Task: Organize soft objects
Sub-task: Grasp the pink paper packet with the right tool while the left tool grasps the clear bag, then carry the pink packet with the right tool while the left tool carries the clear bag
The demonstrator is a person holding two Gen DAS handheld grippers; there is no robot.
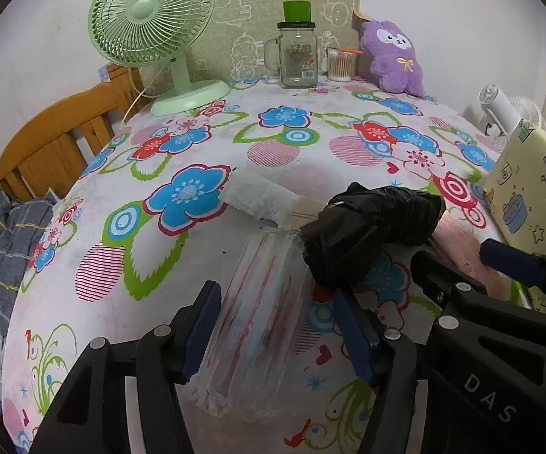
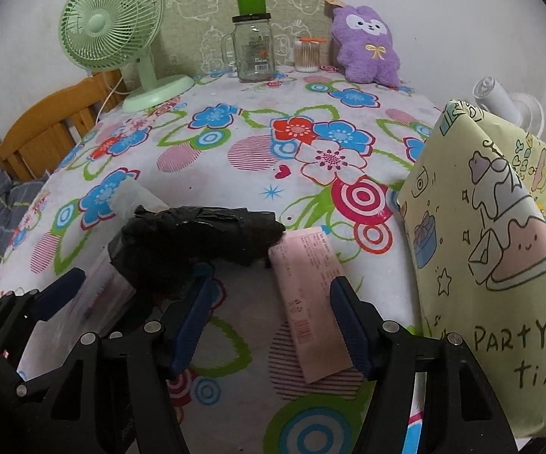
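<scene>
Black crumpled bag (image 1: pixel 371 227) partly hides the clear packet (image 1: pixel 257 310); both grippers' jaws gape, holding nothing.

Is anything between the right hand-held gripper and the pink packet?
Nothing visible. The right hand-held gripper is open, with the pink packet lying flat between its fingers. The black bag touches the packet's far end only, left of it.

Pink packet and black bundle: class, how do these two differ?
The pink packet is flat, printed and rectangular; the black bundle is bulky, crumpled and unmarked. The pink packet lies between the right gripper's open jaws; the black bundle sits just beyond. Both rest on the floral tablecloth.
</scene>
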